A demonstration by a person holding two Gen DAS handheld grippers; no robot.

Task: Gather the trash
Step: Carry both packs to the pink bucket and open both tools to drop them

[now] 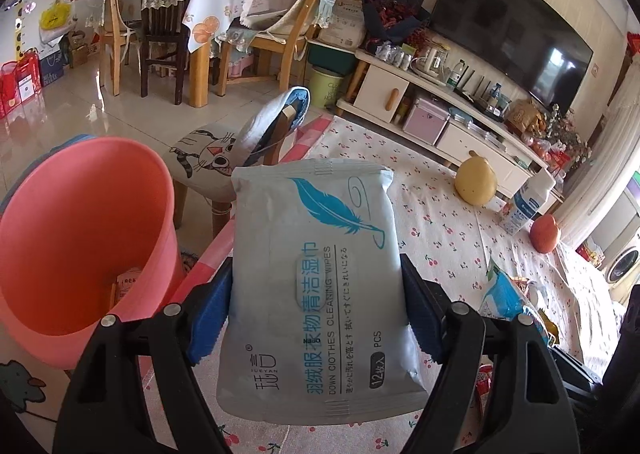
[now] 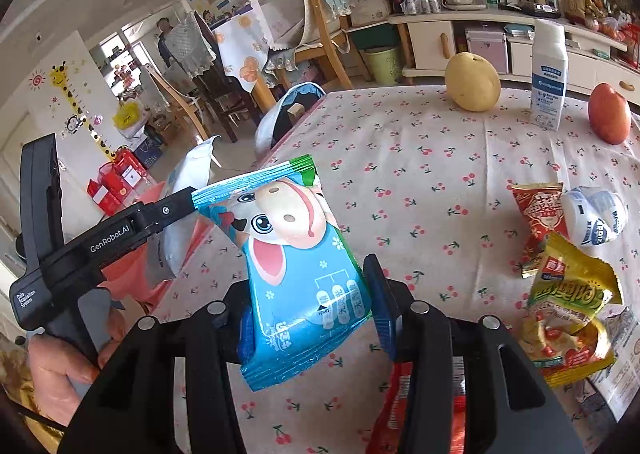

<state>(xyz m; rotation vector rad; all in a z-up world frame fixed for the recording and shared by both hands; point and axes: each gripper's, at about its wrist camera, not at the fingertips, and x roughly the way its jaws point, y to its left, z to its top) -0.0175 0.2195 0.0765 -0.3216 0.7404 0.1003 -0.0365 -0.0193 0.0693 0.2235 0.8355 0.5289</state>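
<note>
Wipes pack (image 1: 316, 286): pale grey-blue soft packet, teal feather print, blue and black lettering running lengthwise; flat, slightly creased, sealed ends crimped.
Wipes pack, place: upright between the blue pads (image 1: 208, 318) of the left hand-held gripper (image 1: 316, 314), lifted clear of the worktop (image 1: 440, 222), upper half standing out past the fingertips.
Left hand-held gripper: clenched on the wipes pack, one pad pressed on each long edge.
Snack bag (image 2: 296, 254): glossy blue foil pouch, cartoon cow face with pink snout and ear, green corner at the top, white panels low down; puffed, crimped at both ends.
Snack bag, place: tilted leftward between the pads of the right hand-held gripper (image 2: 312, 318), held above the cherry-print cloth.
Right hand-held gripper: grasping the snack bag by its lower half.
Pink bucket (image 1: 80, 238): just left of the wipes pack, beside the worktop's edge, a small carton lying at its bottom.
Remaining wrappers: red packet (image 2: 540, 222), yellow packet (image 2: 572, 310) and a crumpled white-blue one (image 2: 596, 218) lying close together on the cloth to the right.
Farther back on the worktop: yellow pear (image 2: 472, 82), white bottle (image 2: 548, 74), red apple (image 2: 608, 114).
Hand (image 2: 60, 370): wrapped round the left tool's grip, low left in the right wrist view.
</note>
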